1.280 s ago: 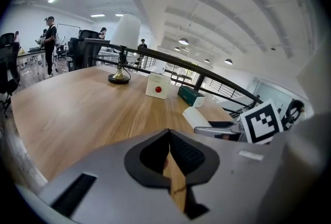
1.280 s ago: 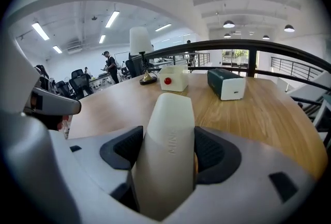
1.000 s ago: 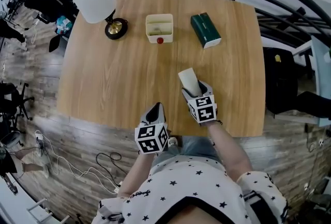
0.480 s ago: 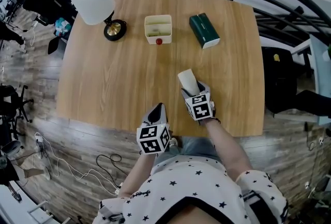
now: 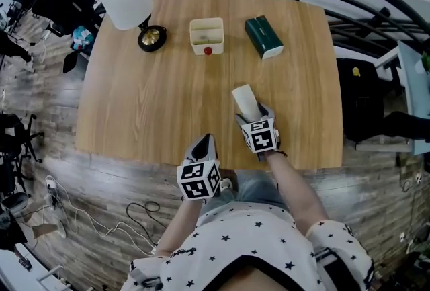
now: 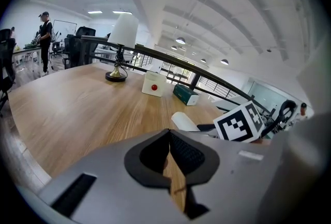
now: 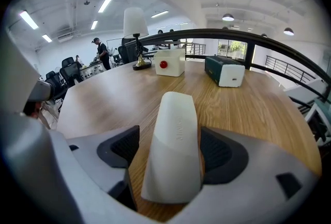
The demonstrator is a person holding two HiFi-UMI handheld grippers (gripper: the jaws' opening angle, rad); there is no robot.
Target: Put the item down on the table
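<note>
R gripper (image 7: 171, 149) jaws opening, item (image 7: 175, 124) between (on table (image 7: 253, 109))

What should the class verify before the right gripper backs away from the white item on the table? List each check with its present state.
1. White item lying on the table: ok, it appears to rest flat on the wood.
2. Right gripper letting go: ok, its jaws are opening, with wood showing between one pad and the item.
3. Other pad off the item: cannot tell, it sits right against the item's edge.
4. Left gripper out of the way: ok, shut, empty, apart from the item.
5. Green box and lamp out of the way: ok, both at the far side.
</note>
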